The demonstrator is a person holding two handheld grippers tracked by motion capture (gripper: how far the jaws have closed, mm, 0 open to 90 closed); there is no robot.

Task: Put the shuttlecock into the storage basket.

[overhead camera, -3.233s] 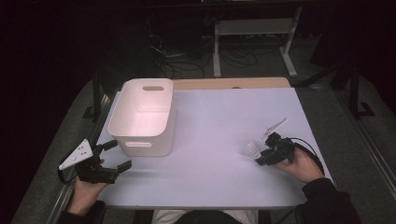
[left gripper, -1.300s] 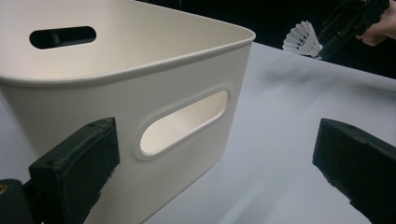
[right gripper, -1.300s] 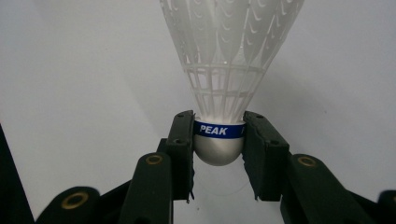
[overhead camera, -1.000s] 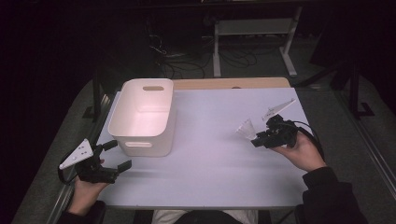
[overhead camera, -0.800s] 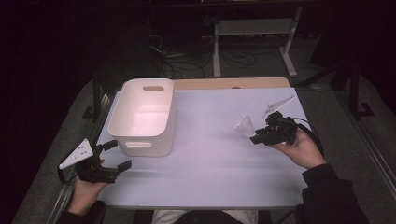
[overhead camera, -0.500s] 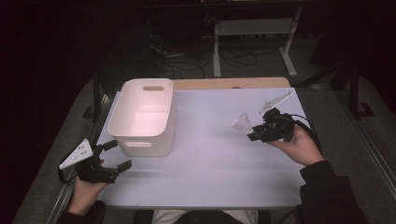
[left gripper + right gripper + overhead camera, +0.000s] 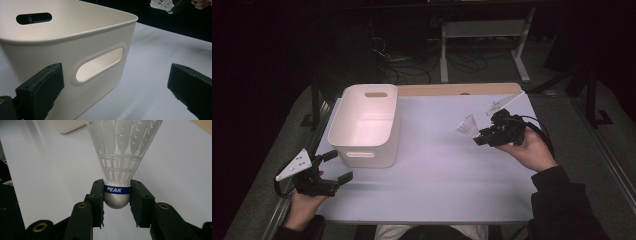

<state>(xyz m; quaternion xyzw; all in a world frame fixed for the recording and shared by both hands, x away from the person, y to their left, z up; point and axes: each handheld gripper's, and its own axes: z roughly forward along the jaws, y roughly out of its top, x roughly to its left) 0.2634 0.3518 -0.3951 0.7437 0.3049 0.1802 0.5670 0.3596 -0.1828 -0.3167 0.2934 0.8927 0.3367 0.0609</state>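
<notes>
The right gripper (image 7: pixel 117 195) has its fingers (image 7: pixel 97 197) closed on the rounded white base of a shuttlecock (image 7: pixel 120 165), one finger on each side of the blue band reading "PEAK". The white plastic skirt fans out away from the fingers. In the high view the right gripper (image 7: pixel 484 137) holds the shuttlecock (image 7: pixel 467 125) above the right part of the white table (image 7: pixel 437 170), well apart from the bin (image 7: pixel 364 127). The left gripper (image 7: pixel 334 167) sits at the table's near left corner, fingers (image 7: pixel 40 91) spread wide and holding nothing, just beside the bin (image 7: pixel 75 47), a white tub with handle slots.
</notes>
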